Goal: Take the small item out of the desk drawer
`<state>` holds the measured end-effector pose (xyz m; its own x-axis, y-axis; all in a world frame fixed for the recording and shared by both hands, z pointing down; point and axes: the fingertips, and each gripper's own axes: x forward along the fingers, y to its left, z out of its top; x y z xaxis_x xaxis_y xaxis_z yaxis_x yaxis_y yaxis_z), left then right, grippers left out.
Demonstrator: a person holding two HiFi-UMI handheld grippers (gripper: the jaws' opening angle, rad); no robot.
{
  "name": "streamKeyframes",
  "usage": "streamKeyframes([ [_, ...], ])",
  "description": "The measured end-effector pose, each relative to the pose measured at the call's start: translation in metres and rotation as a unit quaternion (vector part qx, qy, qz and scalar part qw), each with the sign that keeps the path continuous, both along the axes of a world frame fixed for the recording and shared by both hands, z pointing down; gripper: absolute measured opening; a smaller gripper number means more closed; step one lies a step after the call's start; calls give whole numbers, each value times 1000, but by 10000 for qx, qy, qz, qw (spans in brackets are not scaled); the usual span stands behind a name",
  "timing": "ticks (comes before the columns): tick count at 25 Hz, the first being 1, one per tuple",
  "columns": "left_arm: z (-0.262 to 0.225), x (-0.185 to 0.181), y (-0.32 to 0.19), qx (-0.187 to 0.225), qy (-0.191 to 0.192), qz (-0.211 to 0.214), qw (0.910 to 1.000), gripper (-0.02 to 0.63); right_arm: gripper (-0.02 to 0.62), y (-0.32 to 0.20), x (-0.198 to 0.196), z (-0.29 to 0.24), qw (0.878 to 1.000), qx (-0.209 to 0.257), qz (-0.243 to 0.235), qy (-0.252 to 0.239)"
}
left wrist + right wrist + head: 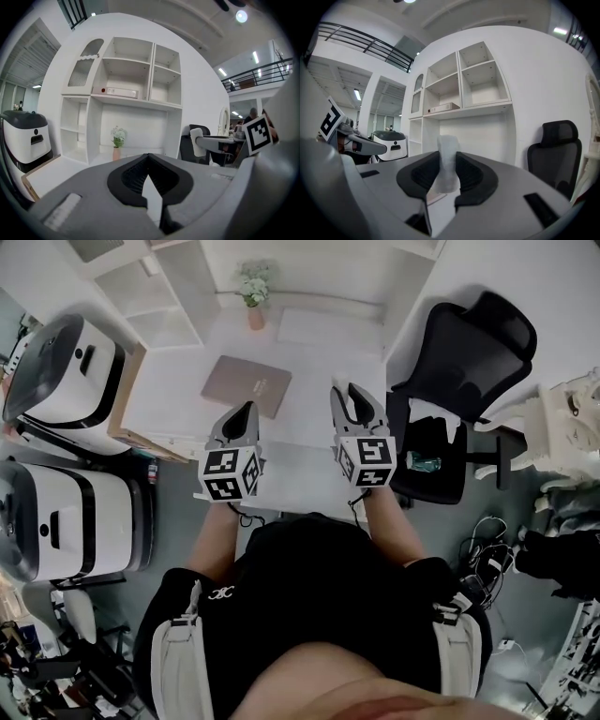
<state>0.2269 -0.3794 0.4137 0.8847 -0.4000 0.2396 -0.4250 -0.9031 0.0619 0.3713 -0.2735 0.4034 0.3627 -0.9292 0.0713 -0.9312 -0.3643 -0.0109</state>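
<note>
Jaws of right hand-held gripper [448, 157] half apart, clamped on small white item [447, 174]

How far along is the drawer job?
Looks mostly done: the right gripper is clamped on a small white item, held up before the desk. The left gripper is shut, empty. No drawer shows in any view, so whether it needs closing, I cannot tell. Remaining: set the item down, probably.

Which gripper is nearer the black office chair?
Right. The right gripper, holding a small white item, sits just left of the black office chair in the head view; the left gripper is farther left, beyond the right one.
</note>
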Motion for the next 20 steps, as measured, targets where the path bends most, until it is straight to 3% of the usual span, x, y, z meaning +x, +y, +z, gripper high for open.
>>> streamKeyframes([
  [20, 2, -10, 21, 58, -84, 10, 9999, 14, 107, 14, -13, 5, 9998, 80, -140, -72],
])
